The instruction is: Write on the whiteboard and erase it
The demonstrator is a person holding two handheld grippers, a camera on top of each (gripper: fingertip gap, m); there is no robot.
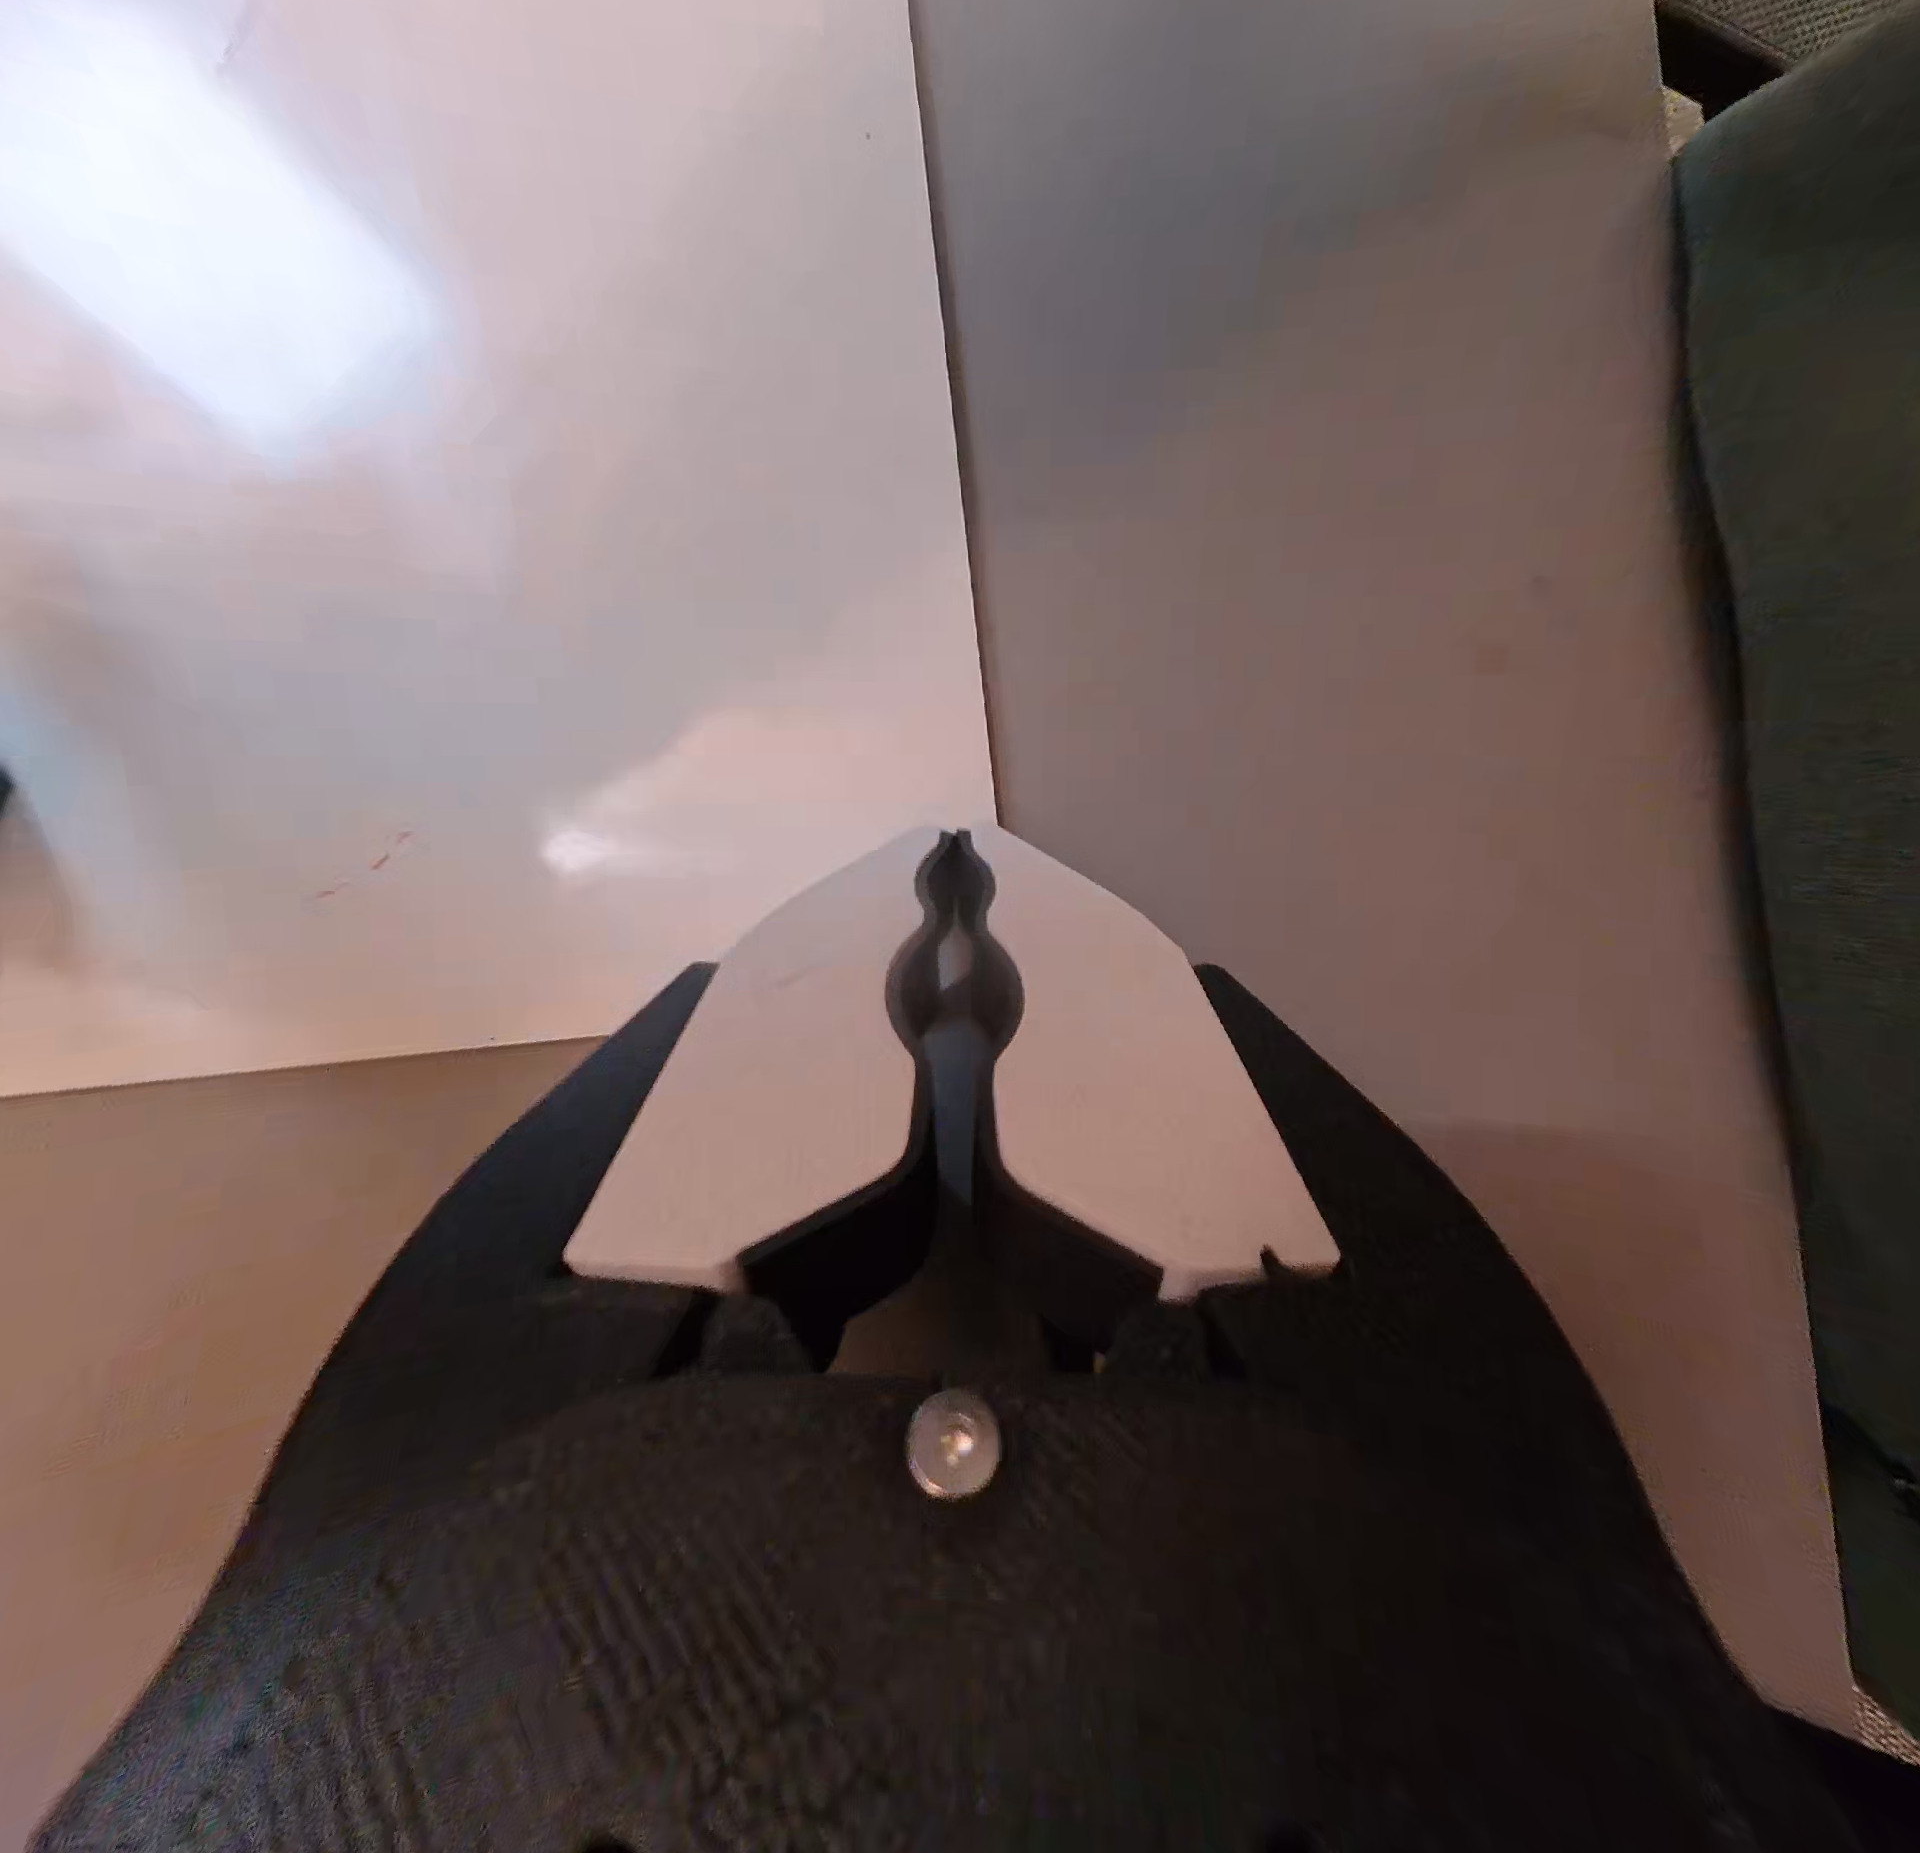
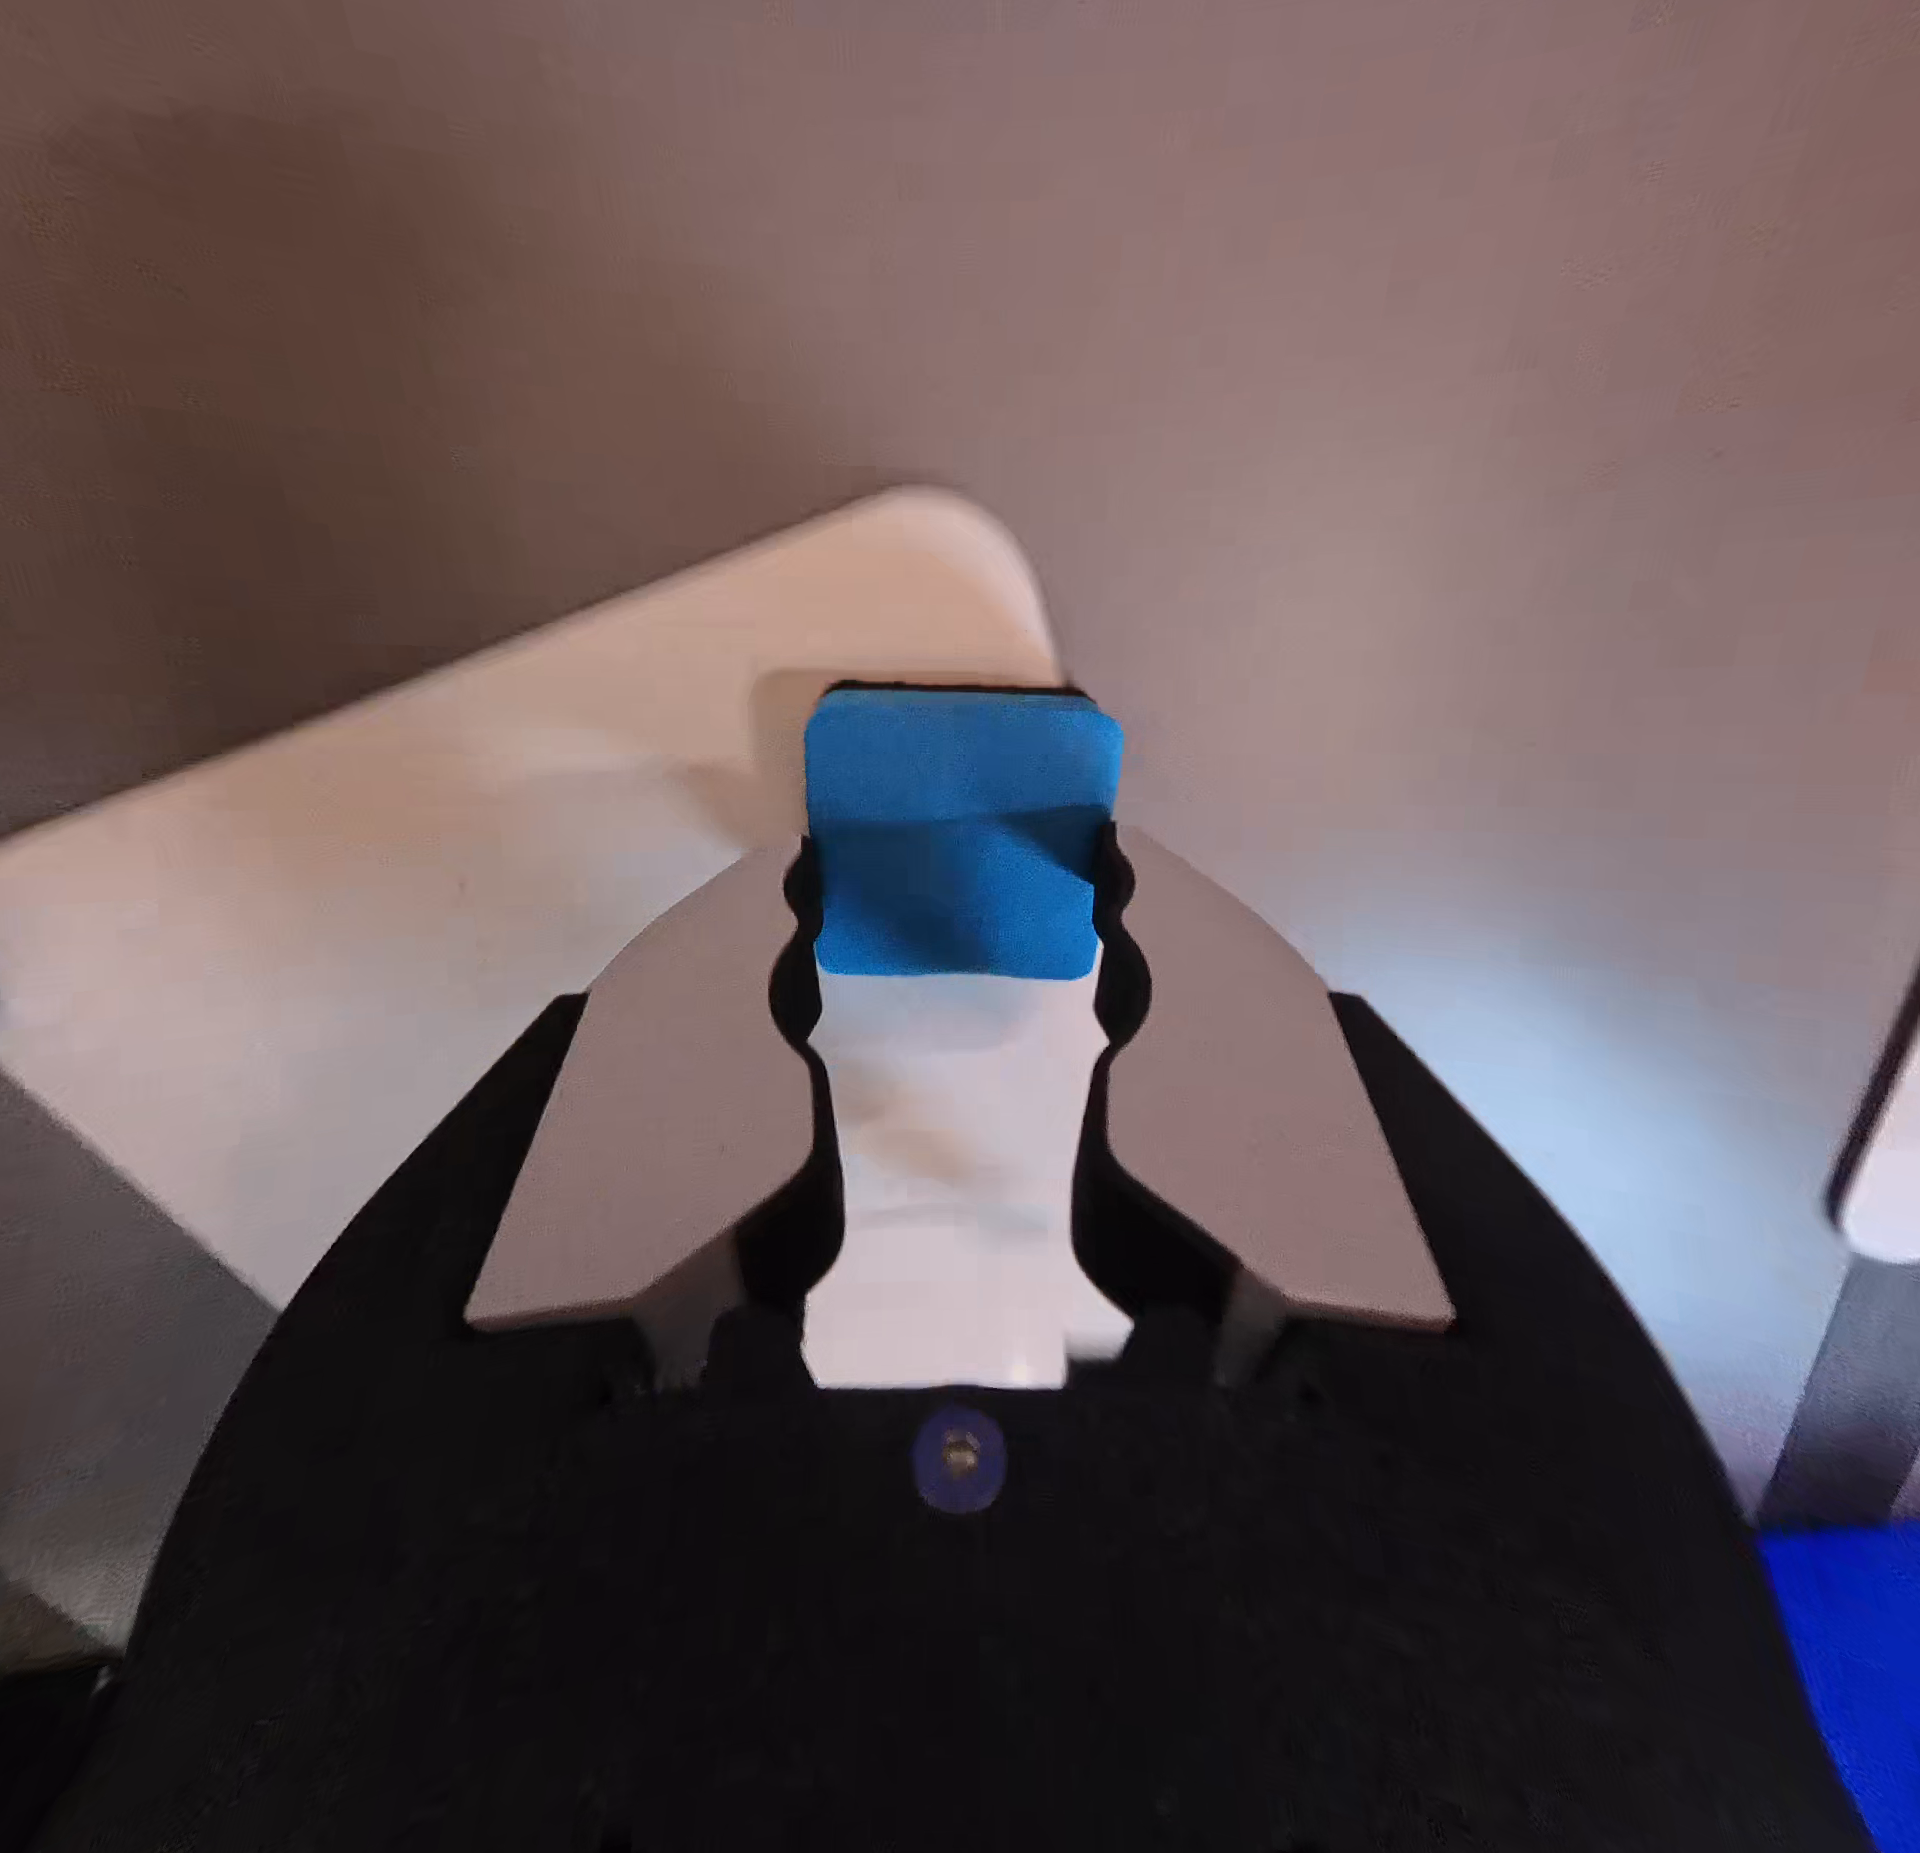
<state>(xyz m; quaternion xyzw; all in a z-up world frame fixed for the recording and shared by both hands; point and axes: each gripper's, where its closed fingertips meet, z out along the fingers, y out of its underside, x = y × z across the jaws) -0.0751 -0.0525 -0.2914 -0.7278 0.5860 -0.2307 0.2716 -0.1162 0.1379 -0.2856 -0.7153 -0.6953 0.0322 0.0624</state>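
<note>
The whiteboard [image 1: 468, 556] is a glossy white sheet lying flat on the table, with faint red marks [image 1: 364, 868] near its lower edge. My left gripper [image 1: 956, 845] is shut, its tips at the board's right edge near the lower right corner; I cannot tell whether it pinches the board. In the right wrist view, the board [image 2: 416, 920] shows a rounded corner. My right gripper [image 2: 956, 858] is shut on a blue eraser [image 2: 956, 795] with a black underside, which sits low over the board near that corner. No marker is in view.
The pale table top [image 1: 1299, 556] stretches right of the board and in front of it [image 1: 208, 1284]. A dark green chair back [image 1: 1818, 660] stands at the right. In the right wrist view a white, dark-edged object [image 2: 1881, 1159] and a blue patch [image 2: 1849, 1647] sit at the right edge.
</note>
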